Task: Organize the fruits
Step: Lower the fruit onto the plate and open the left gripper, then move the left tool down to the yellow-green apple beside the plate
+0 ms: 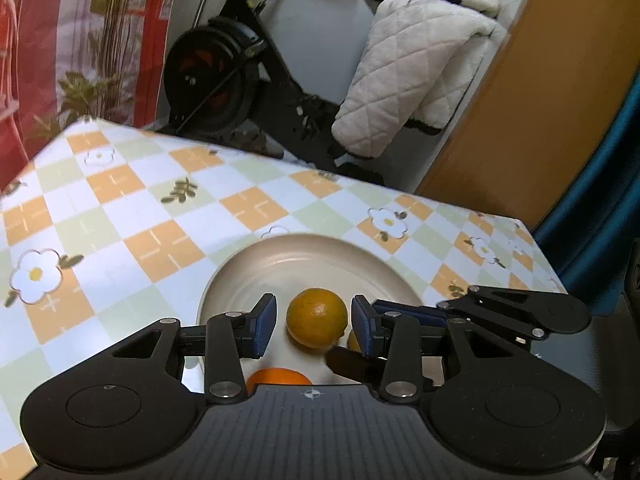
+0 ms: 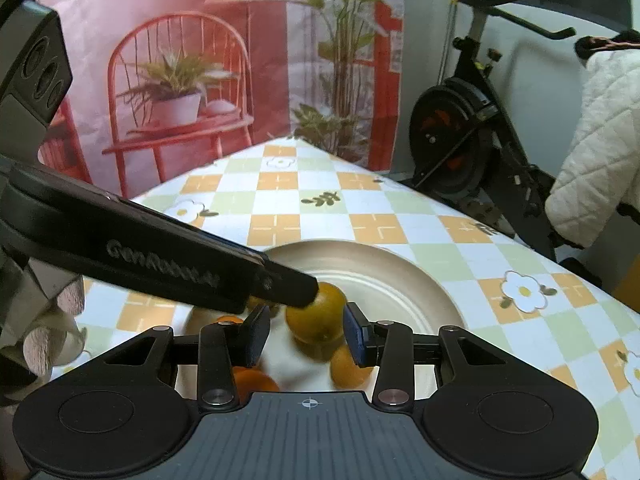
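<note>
Orange fruits already sit on plate on desk; left gripper & right gripper both spread, empty, flanking them. Seems nearly done.

Soft daylight, fisheye-bent edges (slight blur), mild glare

Left gripper: jaws wide apart, blue pads facing inward, nothing clamped; angled downward. Right gripper: jaws apart likewise, pads free, tilted down. Both close together, fingers converging; left unit crosses diagonally in front of right's cam, its tip just ahead of right's fingers.
</note>
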{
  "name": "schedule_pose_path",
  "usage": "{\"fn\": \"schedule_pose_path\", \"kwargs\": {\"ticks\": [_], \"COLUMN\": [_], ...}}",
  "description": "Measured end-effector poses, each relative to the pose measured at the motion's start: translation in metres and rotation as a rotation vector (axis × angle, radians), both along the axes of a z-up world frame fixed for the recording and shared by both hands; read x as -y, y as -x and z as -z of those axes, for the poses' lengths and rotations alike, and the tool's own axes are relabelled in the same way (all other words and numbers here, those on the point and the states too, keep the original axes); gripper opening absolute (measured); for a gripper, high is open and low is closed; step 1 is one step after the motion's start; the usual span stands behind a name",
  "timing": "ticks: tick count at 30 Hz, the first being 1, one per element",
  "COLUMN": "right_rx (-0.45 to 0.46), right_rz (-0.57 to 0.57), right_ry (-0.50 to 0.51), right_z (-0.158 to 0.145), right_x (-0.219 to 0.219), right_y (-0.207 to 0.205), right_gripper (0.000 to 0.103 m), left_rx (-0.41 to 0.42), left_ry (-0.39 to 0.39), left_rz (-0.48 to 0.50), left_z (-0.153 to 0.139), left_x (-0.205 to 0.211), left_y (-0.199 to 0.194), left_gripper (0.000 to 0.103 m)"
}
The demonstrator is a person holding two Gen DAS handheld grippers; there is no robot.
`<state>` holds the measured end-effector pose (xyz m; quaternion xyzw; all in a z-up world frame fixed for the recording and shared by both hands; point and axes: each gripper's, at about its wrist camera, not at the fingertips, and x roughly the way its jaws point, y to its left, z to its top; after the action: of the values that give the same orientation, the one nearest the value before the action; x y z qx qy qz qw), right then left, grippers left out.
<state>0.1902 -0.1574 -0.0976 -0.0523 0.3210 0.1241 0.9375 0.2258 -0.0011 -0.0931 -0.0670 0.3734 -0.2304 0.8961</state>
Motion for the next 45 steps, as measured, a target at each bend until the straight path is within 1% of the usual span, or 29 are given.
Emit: {"fn": "schedule_pose_path", "kwargs": {"ticks": [4,8,16,21,29,36,41,45], "right_rx": [0.024,0.044,0.053,0.038,-0.009,-0.044,-0.059,-0.068], "right_rz": [0.022,0.046,0.057,0.050,0.020,-0.016,-0.017,-0.016], "right_ry": [-0.022,-0.053,-0.063,-0.071,-0.100,-0.110,-0.130,-0.149], "right_z": [-0.010,-0.015,-0.011,-0.004,0.007,0.016,0.021,0.025], "right_x": [0.005,0.010,0.002,-0.006,-0.018,-0.032,-0.033,-0.031], "right_y": [0.023,0.048,0.089,0.107,0.122,0.128,0.126,0.124], "right_gripper": [0.037,0.037,0.037,0.037,0.038,0.042,0.042,0.042], "left_rx": [0.032,0.048,0.039,0.035,-0.002,-0.036,-0.047,-0.070], "left_ry": [-0.022,-0.041,-0.039,-0.038,-0.025,-0.053,-0.038,-0.010], "left_rz": [0.001,-0.005,-0.025,-0.026,-0.025,-0.011,0.009,0.023], "left_z": [-0.012,-0.016,-0.010,-0.007,0.006,0.022,0.025,0.029], "left_x": [-0.001,-0.004,-0.014,-0.018,-0.022,-0.018,-0.016,-0.016], "left_y": [0.019,0.039,0.074,0.089,0.105,0.116,0.117,0.116], "left_gripper": [0.043,0.043,0.043,0.043,0.043,0.043,0.043,0.043]}}
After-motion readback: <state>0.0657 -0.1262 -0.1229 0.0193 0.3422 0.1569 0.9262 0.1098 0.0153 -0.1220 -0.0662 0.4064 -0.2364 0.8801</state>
